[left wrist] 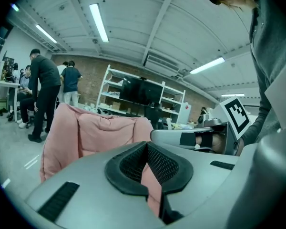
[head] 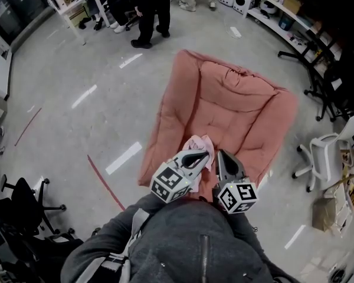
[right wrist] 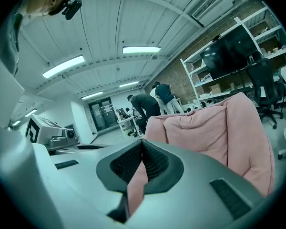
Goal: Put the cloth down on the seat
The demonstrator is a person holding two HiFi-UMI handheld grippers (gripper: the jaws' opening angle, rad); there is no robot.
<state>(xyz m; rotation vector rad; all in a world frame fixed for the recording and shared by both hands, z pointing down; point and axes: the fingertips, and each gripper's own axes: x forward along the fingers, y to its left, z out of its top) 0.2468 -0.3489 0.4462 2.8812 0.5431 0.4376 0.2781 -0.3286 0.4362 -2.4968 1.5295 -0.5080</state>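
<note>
A pink padded seat lies open on the floor in front of me, and both gripper views show its back. A small pale pink cloth is bunched above its front edge, between the two gripper tips. My left gripper is shut on the cloth, and a fold of the cloth shows in the slit below its pads. Close beside it on the right, my right gripper is also shut, with a pink strip of cloth caught between its jaws.
Several people stand by a table at the back. Shelving lines the right side. A white office chair stands to the right of the seat and a black one at the left. Red tape marks the floor.
</note>
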